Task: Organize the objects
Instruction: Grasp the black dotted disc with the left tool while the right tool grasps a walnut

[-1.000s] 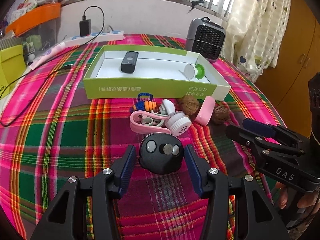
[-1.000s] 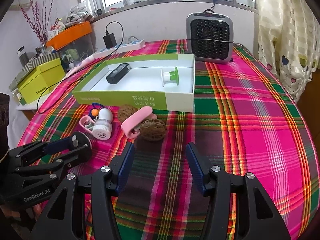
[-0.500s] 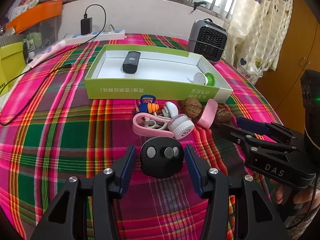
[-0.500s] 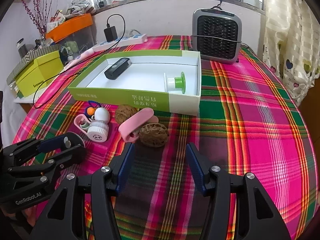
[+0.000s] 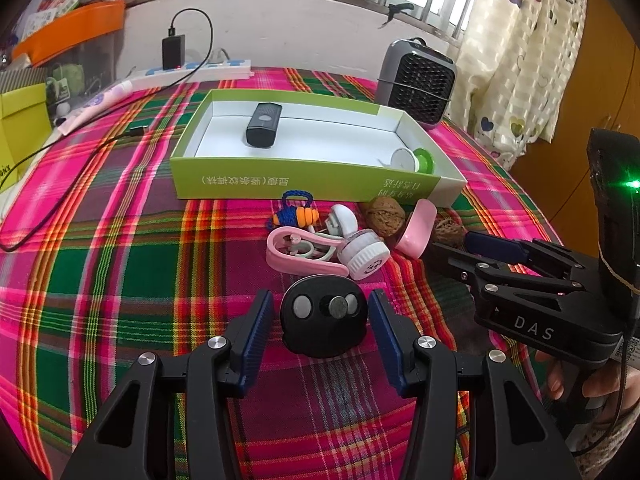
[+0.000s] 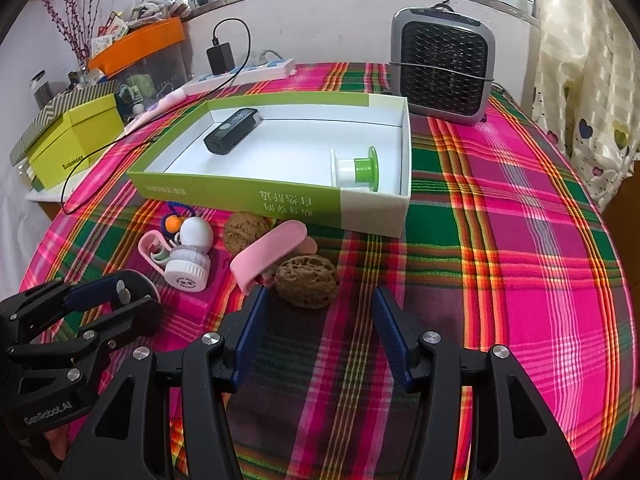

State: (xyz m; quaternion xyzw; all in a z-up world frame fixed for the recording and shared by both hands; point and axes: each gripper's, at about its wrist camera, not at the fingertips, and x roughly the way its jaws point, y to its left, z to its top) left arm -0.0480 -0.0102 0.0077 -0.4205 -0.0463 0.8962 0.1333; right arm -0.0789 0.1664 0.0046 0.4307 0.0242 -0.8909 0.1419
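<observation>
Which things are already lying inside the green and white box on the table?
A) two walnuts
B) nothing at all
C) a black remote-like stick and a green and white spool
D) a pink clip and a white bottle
C: inside the box lie only the black stick and the green and white spool; the walnuts, pink clip and white bottle sit on the cloth in front of it.

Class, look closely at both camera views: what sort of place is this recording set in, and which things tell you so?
Most likely a room in a home, not a lab: a plaid tablecloth covers the table, heart-print curtains hang at a barred window, and a small heater and a power strip sit by the wall.
</observation>
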